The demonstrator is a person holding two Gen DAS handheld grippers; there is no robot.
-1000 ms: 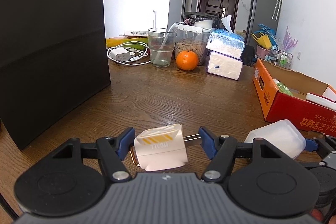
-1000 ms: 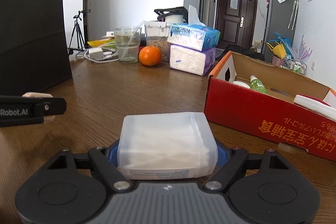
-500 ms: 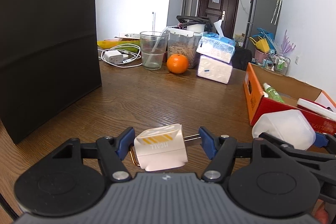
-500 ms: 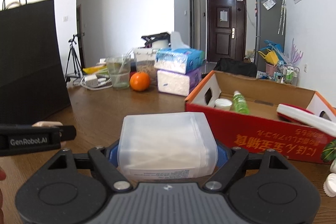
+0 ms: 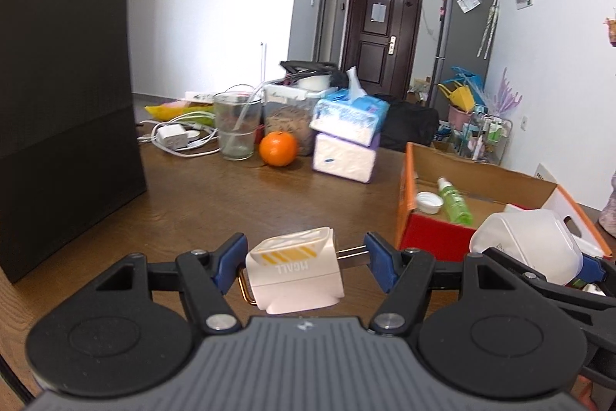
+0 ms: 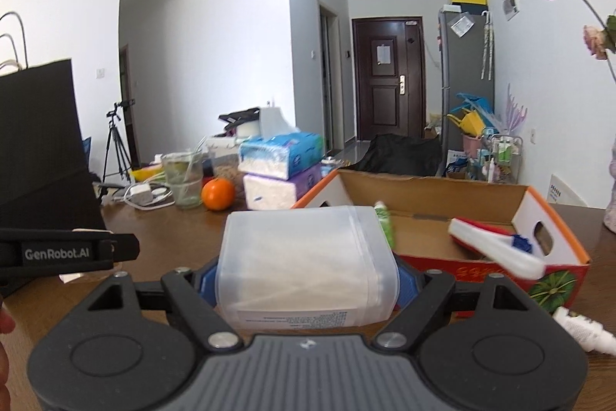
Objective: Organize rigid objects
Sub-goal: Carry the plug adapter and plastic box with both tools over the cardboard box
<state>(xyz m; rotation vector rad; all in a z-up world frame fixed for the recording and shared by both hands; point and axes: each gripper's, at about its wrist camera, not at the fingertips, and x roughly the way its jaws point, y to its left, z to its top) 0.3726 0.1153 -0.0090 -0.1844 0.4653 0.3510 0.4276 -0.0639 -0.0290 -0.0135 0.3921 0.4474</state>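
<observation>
Translucent plastic box (image 6: 306,266) clamped in my right tool (image 6: 306,280) and plug (image 5: 294,270) pinched by its prongs in my left tool (image 5: 304,266), both short of the red carton (image 6: 442,214), might twist loose.

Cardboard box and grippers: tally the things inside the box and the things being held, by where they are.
In the cardboard box: 3 (green bottle, white cap, red and white item)
In the left gripper: 1 (white plug)
In the right gripper: 1 (clear plastic box)
Total: 5
</observation>
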